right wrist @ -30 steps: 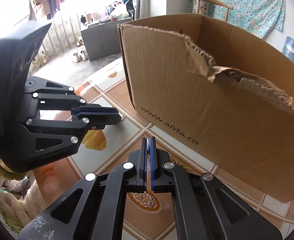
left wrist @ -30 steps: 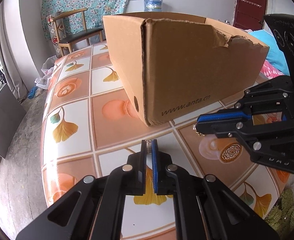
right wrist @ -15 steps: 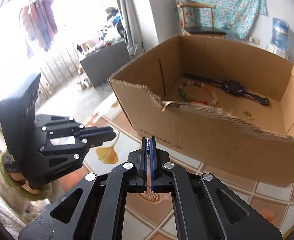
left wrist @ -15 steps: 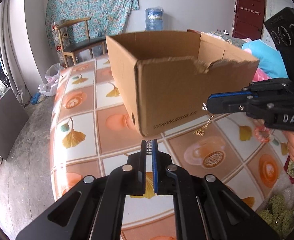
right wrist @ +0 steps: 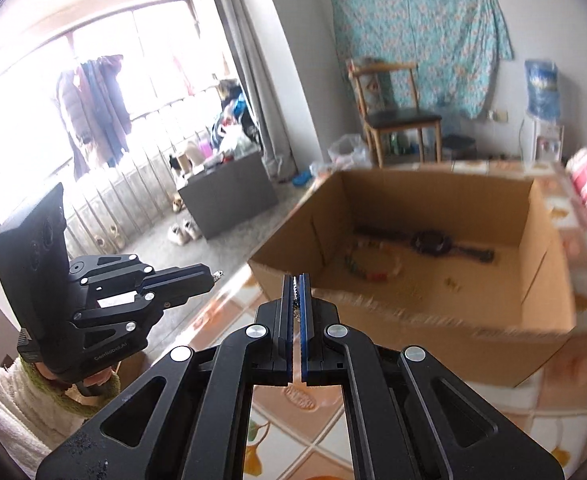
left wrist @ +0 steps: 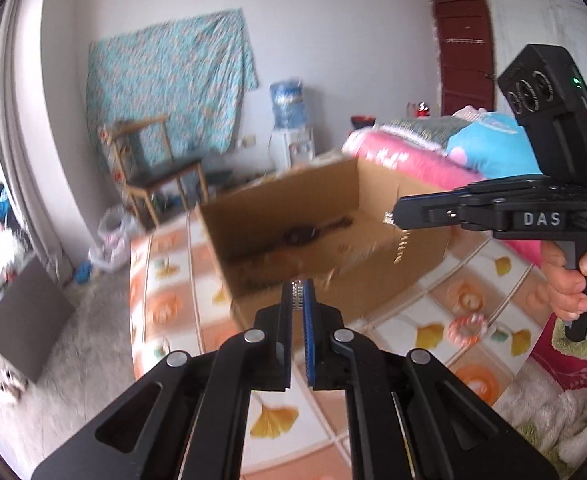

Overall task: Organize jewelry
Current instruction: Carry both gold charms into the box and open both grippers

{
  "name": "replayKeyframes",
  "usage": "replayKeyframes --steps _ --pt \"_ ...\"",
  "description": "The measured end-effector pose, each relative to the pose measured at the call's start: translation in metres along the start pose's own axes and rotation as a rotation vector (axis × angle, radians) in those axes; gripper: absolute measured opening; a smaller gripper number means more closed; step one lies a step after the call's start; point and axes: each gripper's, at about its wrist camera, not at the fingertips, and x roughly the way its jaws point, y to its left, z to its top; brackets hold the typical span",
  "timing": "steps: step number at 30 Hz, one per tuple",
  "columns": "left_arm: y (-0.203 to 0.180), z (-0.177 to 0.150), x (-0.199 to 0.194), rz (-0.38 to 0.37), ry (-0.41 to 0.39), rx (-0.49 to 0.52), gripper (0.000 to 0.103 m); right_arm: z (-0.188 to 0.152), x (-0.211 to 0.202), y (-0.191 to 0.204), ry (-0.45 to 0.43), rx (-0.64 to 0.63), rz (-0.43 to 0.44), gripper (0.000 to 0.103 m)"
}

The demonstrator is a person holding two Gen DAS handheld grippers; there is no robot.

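Note:
An open cardboard box (left wrist: 333, 248) (right wrist: 433, 292) stands on the tiled table. In it lie a black watch (right wrist: 429, 242) (left wrist: 305, 234), a bead bracelet (right wrist: 369, 264) and a small gold piece (right wrist: 451, 282). My left gripper (left wrist: 298, 292) (right wrist: 215, 276) is shut on one end of a thin chain (left wrist: 298, 294). My right gripper (right wrist: 295, 284) (left wrist: 391, 218) is shut on the other end, the chain (right wrist: 295, 300) showing between its pads and hanging below them (left wrist: 399, 246). Both are raised above the box's near side.
The table (left wrist: 165, 280) has an orange and white ginkgo pattern. A pink bracelet (left wrist: 467, 326) lies on it right of the box. A pink quilt (left wrist: 405, 156) is behind the box, a wooden chair (right wrist: 393, 112) and a water dispenser (right wrist: 541, 92) beyond.
Both grippers have risen well above the table with the chain ends held. The box's inside now shows from above in both views.

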Motion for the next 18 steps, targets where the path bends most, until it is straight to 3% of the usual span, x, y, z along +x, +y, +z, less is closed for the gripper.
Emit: replayKeyframes --steps 6,9,18 --pt "-0.004 0.043 0.022 -0.124 -0.021 -0.004 0.004 0.031 0.001 -0.026 -0.010 -0.006 -0.011 0.001" --pt "-0.003 0.061 0.046 -0.188 0.010 -0.019 0.004 0.040 0.012 -0.043 0.016 0.012 -0.011 0.001" --pt "-0.009 0.076 0.152 -0.348 0.249 -0.093 0.004 0.038 0.063 -0.103 0.229 0.081 -0.023 0.001"
